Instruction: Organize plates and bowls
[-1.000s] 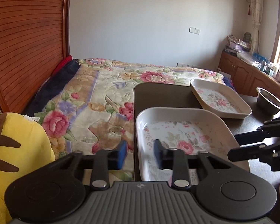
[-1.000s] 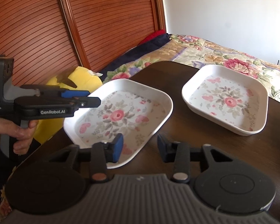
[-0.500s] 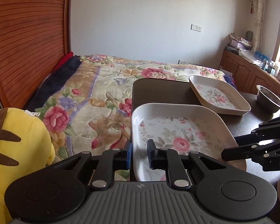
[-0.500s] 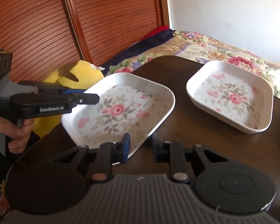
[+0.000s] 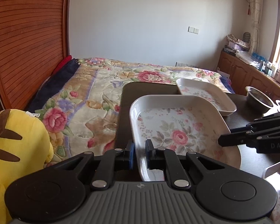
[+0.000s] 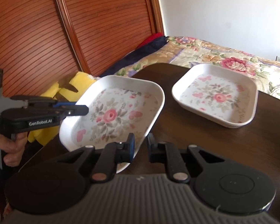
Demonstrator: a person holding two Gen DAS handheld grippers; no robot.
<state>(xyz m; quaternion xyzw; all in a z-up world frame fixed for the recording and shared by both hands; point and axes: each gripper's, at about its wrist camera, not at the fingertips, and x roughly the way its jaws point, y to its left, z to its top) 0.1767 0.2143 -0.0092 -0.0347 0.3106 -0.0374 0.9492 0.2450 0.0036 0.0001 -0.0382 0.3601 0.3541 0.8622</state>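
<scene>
Dark wood tabletop (image 6: 205, 140) stands at the edge of a bed with a floral quilt (image 5: 95, 93), slatted wooden panels (image 6: 46, 28) behind. Both grippers are clamped on one white floral plate (image 6: 113, 112), which looks tilted and raised off the table: the left gripper (image 5: 139, 154) has its fingers closed over the rim at the plate's near-left edge, and the right gripper (image 6: 141, 147) pinches the opposite rim, one pad inside the plate and one outside. A second floral plate (image 6: 216, 97) lies flat on the table farther back, well apart from both grippers, and a metal bowl (image 5: 257, 99) sits beyond it toward the window side. "GenRobot.AI" reads along the left gripper's side; "DAS" shows on the right one. A hand (image 6: 7, 149) grips the left handle, with a yellow plush toy (image 5: 15, 145) beside the table.
</scene>
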